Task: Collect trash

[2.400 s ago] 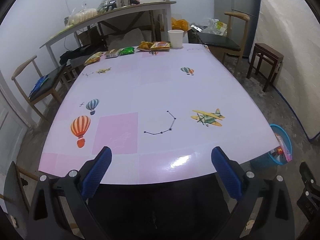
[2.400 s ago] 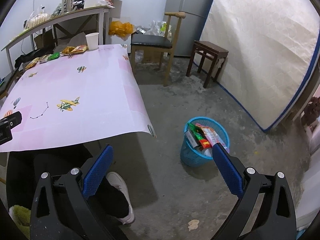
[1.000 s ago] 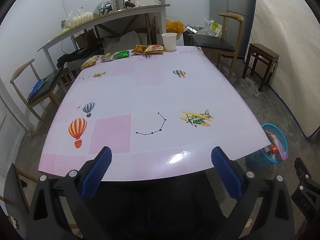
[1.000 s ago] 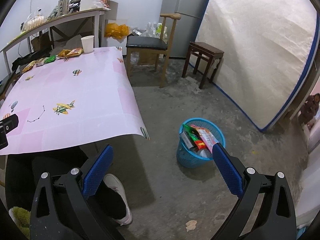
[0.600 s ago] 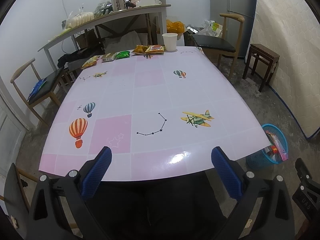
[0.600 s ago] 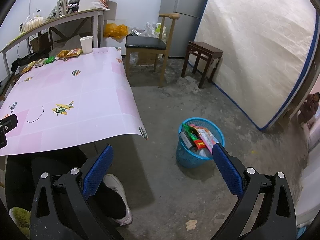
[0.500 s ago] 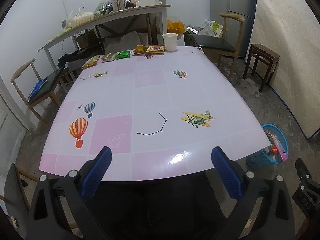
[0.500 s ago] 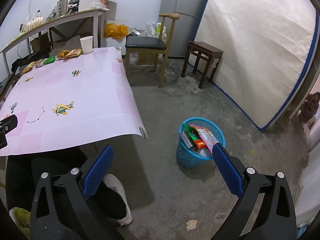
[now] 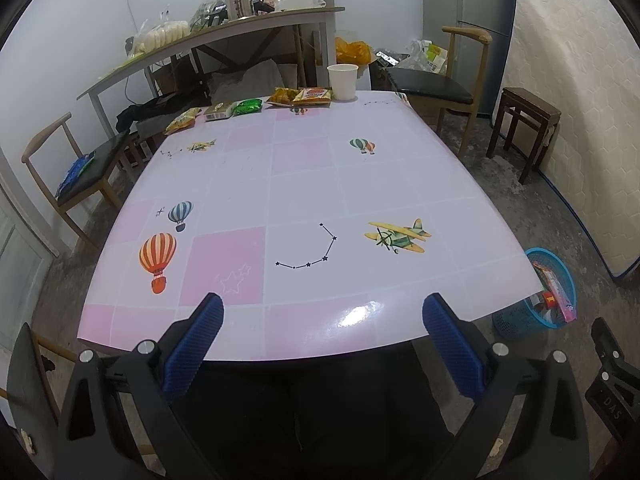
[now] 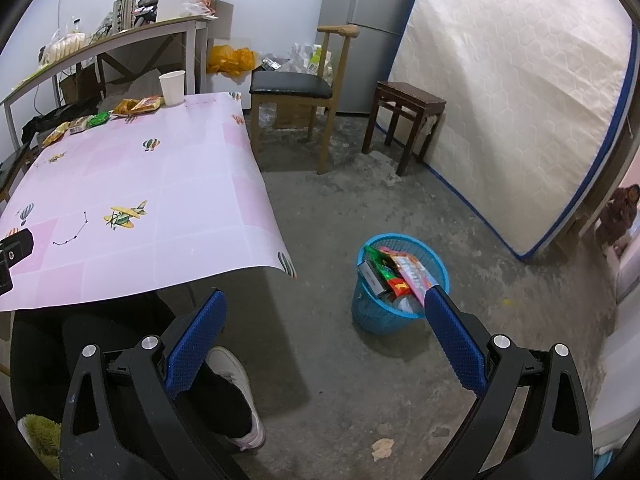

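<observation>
Several snack wrappers lie along the far edge of the pink table [image 9: 304, 184]: a yellow one [image 9: 182, 122], a beige one [image 9: 218, 111], a green one [image 9: 248, 106] and two orange ones [image 9: 300, 96], beside a white paper cup [image 9: 342, 81]. They also show in the right wrist view, with the green wrapper [image 10: 98, 119] and the cup [image 10: 173, 87]. A blue bin [image 10: 400, 284] holding wrappers stands on the floor right of the table, also seen in the left wrist view [image 9: 550, 292]. My left gripper [image 9: 322, 312] is open and empty above the table's near edge. My right gripper [image 10: 324, 304] is open and empty above the floor near the bin.
A black-seated chair [image 10: 296, 88] and a dark stool [image 10: 408, 120] stand past the table's right side. A mattress [image 10: 512, 96] leans on the right wall. Another chair [image 9: 76, 172] stands left of the table. A cluttered shelf [image 9: 224, 28] runs behind it. My shoe [image 10: 236, 376] is on the floor.
Both grippers have drawn back slightly from the table and bin over the earlier frames; in the last half second almost nothing has moved. Both stay open and empty.
</observation>
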